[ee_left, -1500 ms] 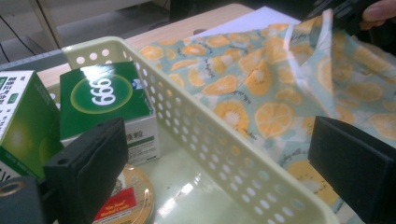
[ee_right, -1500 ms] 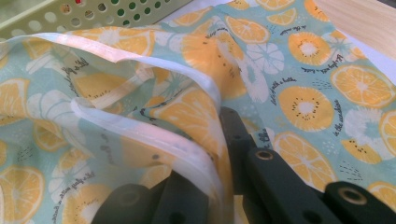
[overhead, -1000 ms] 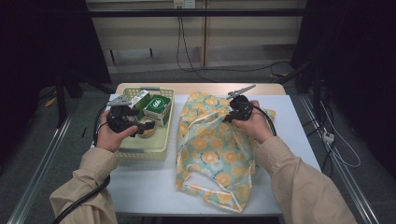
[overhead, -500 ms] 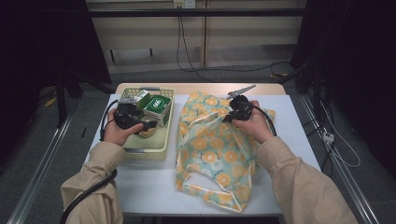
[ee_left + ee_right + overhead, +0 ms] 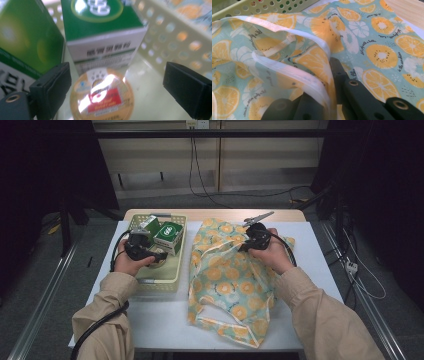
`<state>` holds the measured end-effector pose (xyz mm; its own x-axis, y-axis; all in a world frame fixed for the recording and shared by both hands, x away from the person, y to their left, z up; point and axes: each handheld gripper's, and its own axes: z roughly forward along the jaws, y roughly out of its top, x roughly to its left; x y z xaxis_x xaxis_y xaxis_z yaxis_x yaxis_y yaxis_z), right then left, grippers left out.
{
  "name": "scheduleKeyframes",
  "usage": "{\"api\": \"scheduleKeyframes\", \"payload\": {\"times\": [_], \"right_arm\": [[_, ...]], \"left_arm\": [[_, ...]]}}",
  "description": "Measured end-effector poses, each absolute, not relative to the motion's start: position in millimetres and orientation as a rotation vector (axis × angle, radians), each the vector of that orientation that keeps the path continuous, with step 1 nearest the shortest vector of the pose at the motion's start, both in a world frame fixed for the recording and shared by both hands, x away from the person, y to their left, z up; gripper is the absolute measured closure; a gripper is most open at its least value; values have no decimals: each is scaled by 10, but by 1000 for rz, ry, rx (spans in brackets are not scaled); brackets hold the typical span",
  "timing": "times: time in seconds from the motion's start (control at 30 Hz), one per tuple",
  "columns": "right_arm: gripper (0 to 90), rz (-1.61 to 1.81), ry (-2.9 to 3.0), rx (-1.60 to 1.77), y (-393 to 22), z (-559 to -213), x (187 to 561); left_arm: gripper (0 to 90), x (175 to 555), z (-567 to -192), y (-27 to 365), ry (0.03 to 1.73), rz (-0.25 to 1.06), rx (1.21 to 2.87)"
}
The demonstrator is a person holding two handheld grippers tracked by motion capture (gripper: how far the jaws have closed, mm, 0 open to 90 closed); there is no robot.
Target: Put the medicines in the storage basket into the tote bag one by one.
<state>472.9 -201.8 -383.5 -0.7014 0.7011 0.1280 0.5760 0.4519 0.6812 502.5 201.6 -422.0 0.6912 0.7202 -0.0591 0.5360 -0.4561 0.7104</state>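
left hand-held gripper (image 5: 117, 82) released, straddling round tin (image 5: 102, 96) | right hand-held gripper (image 5: 329, 100) grasping bag rim (image 5: 294, 77)

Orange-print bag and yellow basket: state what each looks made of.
Orange-print bag: probably thin coated fabric or plastic film, with a slight sheen; it folds softly and its white-edged rim looks translucent. Yellow basket: likely rigid moulded plastic, smooth and pale, its walls pierced by even rows of round holes.
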Motion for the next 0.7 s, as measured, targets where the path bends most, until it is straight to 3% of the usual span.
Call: {"api": "scheduleKeyframes", "payload": {"times": [0.23, 0.6, 0.7], "right_arm": [[889, 1083, 2530, 1126, -2026, -3861, 4727], [889, 1085, 2536, 1116, -2030, -3865, 4713], [889, 1086, 2535, 1117, -2038, -3865, 4701]], "left_arm": [[77, 5085, -4304, 1952, 995, 356, 2239], [89, 5118, -4405, 1945, 1055, 290, 2337], [147, 5113, -4443, 1946, 1108, 300, 2360]]}}
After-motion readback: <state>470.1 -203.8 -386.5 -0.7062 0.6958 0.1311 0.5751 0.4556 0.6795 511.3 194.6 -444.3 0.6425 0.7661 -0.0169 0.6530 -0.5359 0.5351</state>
